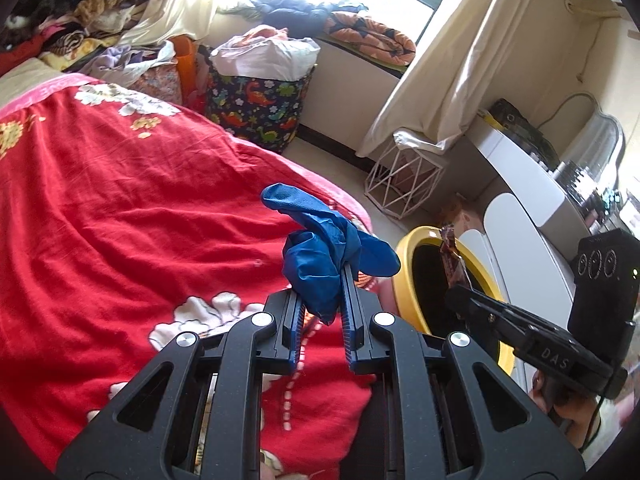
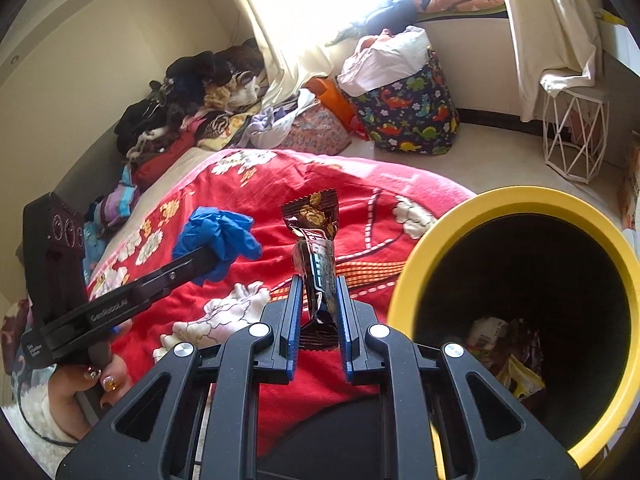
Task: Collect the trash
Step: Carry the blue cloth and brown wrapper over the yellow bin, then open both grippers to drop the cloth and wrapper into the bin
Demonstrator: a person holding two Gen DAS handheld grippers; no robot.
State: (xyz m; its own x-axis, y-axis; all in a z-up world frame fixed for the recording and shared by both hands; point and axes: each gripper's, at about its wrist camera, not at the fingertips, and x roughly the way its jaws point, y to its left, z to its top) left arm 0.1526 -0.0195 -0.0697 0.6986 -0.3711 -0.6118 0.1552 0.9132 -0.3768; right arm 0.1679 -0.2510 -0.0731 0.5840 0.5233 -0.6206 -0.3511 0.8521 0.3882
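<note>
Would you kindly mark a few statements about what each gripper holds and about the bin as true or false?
1. The left gripper holds a crumpled blue glove. True.
2. The right gripper is empty. False: its jaws clamp a brown snack wrapper.
3. The yellow-rimmed bin already contains some wrappers. True.
4. The bedspread is green. False: it is red with flowers.

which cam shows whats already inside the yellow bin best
The right wrist view: it looks into the yellow bin, showing wrappers at the bottom. The left wrist view shows only its rim and dark mouth, partly behind the right gripper.
</note>
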